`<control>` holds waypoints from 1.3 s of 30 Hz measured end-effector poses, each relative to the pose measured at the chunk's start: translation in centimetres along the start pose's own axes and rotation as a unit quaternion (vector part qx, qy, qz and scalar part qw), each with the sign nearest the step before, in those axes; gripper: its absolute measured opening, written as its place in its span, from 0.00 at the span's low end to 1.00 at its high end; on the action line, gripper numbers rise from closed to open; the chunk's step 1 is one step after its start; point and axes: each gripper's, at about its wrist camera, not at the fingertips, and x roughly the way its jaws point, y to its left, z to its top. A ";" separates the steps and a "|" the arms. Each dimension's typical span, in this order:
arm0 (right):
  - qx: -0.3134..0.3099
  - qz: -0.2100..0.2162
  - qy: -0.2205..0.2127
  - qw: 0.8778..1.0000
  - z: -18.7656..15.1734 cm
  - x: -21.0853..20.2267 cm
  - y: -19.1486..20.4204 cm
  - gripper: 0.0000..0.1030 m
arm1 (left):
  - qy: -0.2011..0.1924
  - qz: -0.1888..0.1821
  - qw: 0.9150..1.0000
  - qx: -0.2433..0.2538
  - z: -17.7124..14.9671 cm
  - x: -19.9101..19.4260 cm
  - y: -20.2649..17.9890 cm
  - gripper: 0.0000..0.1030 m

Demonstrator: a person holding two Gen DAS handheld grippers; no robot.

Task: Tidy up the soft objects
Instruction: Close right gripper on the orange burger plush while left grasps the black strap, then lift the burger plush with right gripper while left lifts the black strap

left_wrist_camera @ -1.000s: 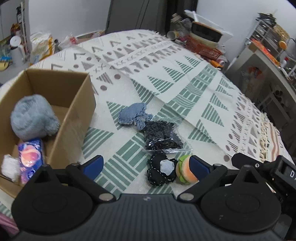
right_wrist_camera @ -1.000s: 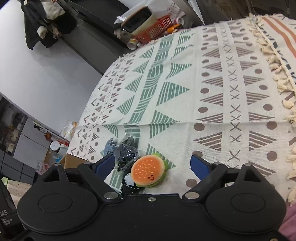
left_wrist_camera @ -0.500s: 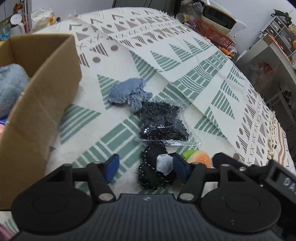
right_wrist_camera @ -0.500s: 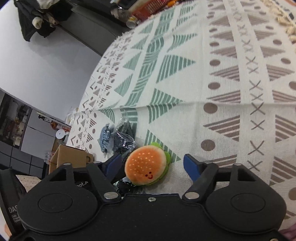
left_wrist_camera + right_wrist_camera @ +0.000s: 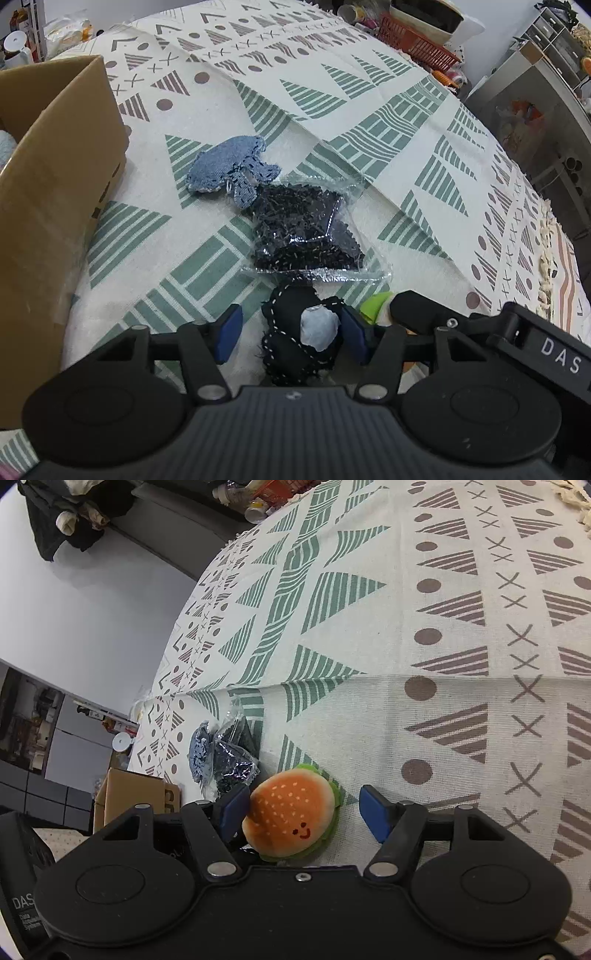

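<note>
A black stitched fabric piece (image 5: 291, 354) with a grey patch lies on the patterned cloth (image 5: 369, 110) between the fingers of my left gripper (image 5: 291, 334). That gripper is open; its right pad touches the piece and its left pad stands apart. My right gripper (image 5: 304, 812) is open around an orange burger plush (image 5: 291, 819), touching it only on the left side. The burger's green edge (image 5: 375, 301) shows beside the black piece. Beyond lie a clear bag of dark pieces (image 5: 303, 229) and a denim piece (image 5: 225, 168). A cardboard box (image 5: 55, 177) stands at the left.
The right gripper's black body (image 5: 480, 332) crowds in close at the right of my left gripper. An orange basket (image 5: 417, 48) and metal shelving (image 5: 535, 92) stand past the table's far edge. The cloth's fringe (image 5: 546, 251) marks the right edge.
My left gripper has moved away from the box to the black fabric piece and narrowed its jaws around it. My right gripper has come lower over the burger plush and narrowed too.
</note>
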 end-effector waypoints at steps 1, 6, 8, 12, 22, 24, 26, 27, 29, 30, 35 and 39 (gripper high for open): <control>-0.001 0.000 0.002 1.000 0.0 0.0 0.0 0.62 | 0.002 0.000 1.000 0.003 0.0 -0.1 -0.1 0.50; -0.009 0.003 0.019 1.000 -0.4 0.2 0.5 0.58 | 0.005 -0.002 1.000 0.024 -0.6 -0.6 -0.5 0.31; -0.008 0.006 0.024 1.000 -0.5 0.2 0.5 0.44 | 0.005 -0.001 1.000 0.025 -0.8 -0.8 -0.4 0.30; -0.006 -0.003 0.030 1.000 -0.7 0.0 0.4 0.32 | -0.003 0.004 1.000 0.024 -1.0 -1.6 -0.3 0.28; -0.019 -0.024 0.001 1.000 -1.4 -2.0 1.2 0.30 | -0.039 0.011 0.999 0.026 -0.8 -4.5 0.3 0.28; -0.022 -0.026 -0.006 0.999 -1.7 -2.4 1.4 0.30 | -0.047 0.014 0.998 0.032 -0.9 -5.0 0.2 0.28; -0.027 -0.030 -0.014 0.999 -1.7 -2.9 1.6 0.30 | -0.052 0.017 0.998 0.036 -1.0 -5.4 0.1 0.27; -0.031 -0.031 -0.018 0.999 -1.8 -3.1 1.8 0.30 | -0.053 0.016 0.998 0.035 -1.1 -5.5 0.2 0.27; -0.037 -0.032 -0.027 0.998 -1.9 -3.5 2.0 0.30 | -0.056 0.015 0.998 0.033 -1.0 -6.0 0.4 0.27; -0.039 -0.033 -0.030 0.998 -2.0 -3.7 2.1 0.30 | -0.059 0.014 0.998 0.034 -1.0 -6.3 0.5 0.26; -0.045 -0.036 -0.049 0.997 -2.3 -4.9 2.3 0.30 | -0.071 0.005 0.997 0.034 -0.9 -7.6 0.7 0.16; -0.048 -0.043 -0.055 0.996 -2.6 -5.2 2.7 0.29 | -0.072 0.002 0.997 0.034 -1.0 -7.9 1.0 0.11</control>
